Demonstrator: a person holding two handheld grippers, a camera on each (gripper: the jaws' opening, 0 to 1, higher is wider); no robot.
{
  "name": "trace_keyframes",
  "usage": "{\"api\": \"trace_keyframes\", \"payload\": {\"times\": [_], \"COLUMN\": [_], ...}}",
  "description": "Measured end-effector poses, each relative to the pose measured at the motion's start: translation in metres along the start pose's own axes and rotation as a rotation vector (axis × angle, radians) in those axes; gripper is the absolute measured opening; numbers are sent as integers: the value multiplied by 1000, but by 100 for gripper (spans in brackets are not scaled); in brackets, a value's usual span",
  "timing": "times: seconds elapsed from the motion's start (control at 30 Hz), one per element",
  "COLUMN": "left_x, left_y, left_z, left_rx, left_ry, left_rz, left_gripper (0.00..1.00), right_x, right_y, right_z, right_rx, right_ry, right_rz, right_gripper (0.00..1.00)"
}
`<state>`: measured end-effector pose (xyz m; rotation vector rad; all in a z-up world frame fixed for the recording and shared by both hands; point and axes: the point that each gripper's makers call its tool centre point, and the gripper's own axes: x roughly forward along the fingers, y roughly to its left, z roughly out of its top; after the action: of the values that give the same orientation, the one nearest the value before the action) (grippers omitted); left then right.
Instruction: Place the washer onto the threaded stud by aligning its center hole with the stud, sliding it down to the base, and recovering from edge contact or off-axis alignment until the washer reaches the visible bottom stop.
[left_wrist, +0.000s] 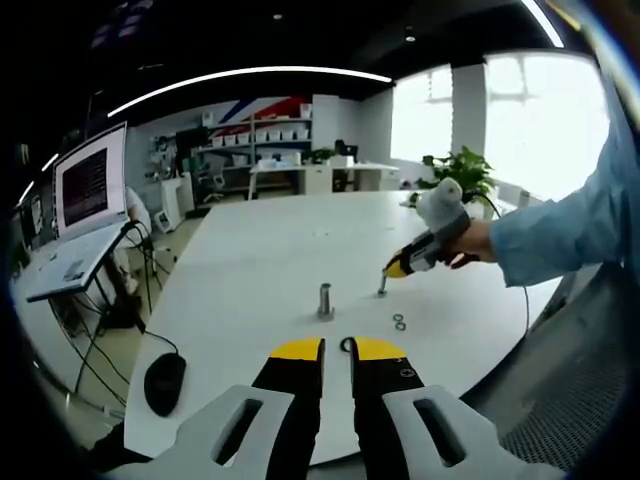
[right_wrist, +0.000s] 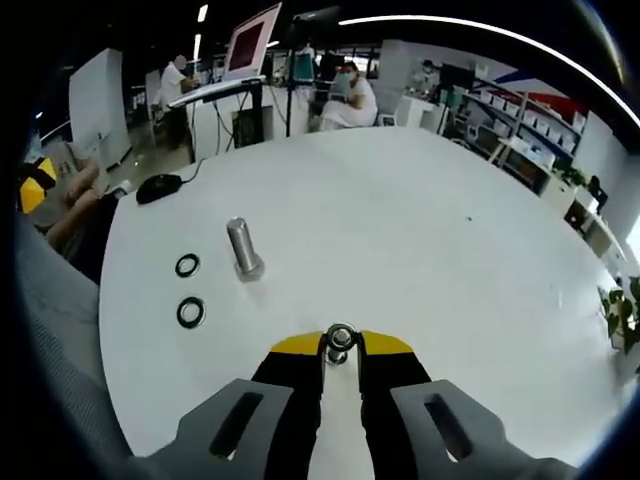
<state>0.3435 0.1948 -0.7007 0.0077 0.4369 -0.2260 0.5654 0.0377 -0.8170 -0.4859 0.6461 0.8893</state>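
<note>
1. Washer (right_wrist: 340, 335): sat at the tips of the right gripper (right_wrist: 340, 345), low centre of the right gripper view, over a small stud (right_wrist: 340, 352) that stood on the table (right_wrist: 420, 230). How far down the stud it had gone could not be told.
2. Right gripper: jaws drawn close, only a narrow gap between them, closed about the washer and stud top. It also showed in the left gripper view at right centre (left_wrist: 392, 268), tips down on the same stud (left_wrist: 382, 285), held by a hand (left_wrist: 470, 242) in a blue sleeve.
3. Left gripper (left_wrist: 337, 346): bottom centre of its own view, jaws nearly together with a slim gap, holding nothing I could make out; a dark ring-like edge at the tips was too small to identify.
4. Spare washers: two dark rings (right_wrist: 187, 265) (right_wrist: 190, 312) lay left of centre in the right gripper view, just beside a larger upright bolt (right_wrist: 243, 248); the bolt (left_wrist: 325, 300) stood mid-frame in the left gripper view.
5. Risks, as judged: a tilted washer could catch on the thread and jam short of the base; letting go off-axis could let it slip off and roll; side pressure from the jaws could topple the free-standing stud.
6. Outward: mouse (right_wrist: 158, 186) upper left, monitor (right_wrist: 252, 40) top.
7. Writing: none readable; screen text too small.
</note>
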Motion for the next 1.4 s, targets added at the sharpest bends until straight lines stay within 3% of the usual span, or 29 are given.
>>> {"api": "trace_keyframes", "payload": {"times": [0.1, 0.73, 1.4], "left_x": [0, 0, 0], "left_y": [0, 0, -1], "left_z": [0, 0, 0], "left_rx": [0, 1, 3], "left_ry": [1, 2, -2], "left_rz": [0, -1, -4], "left_gripper": [8, 8, 8], "right_x": [1, -3, -12], "right_y": [-1, 17, 40], "right_z": [-3, -29, -53], "right_rx": [-46, -8, 109], "right_ry": [12, 44, 48], "right_rz": [-5, 25, 82], "right_gripper": [15, 17, 17]}}
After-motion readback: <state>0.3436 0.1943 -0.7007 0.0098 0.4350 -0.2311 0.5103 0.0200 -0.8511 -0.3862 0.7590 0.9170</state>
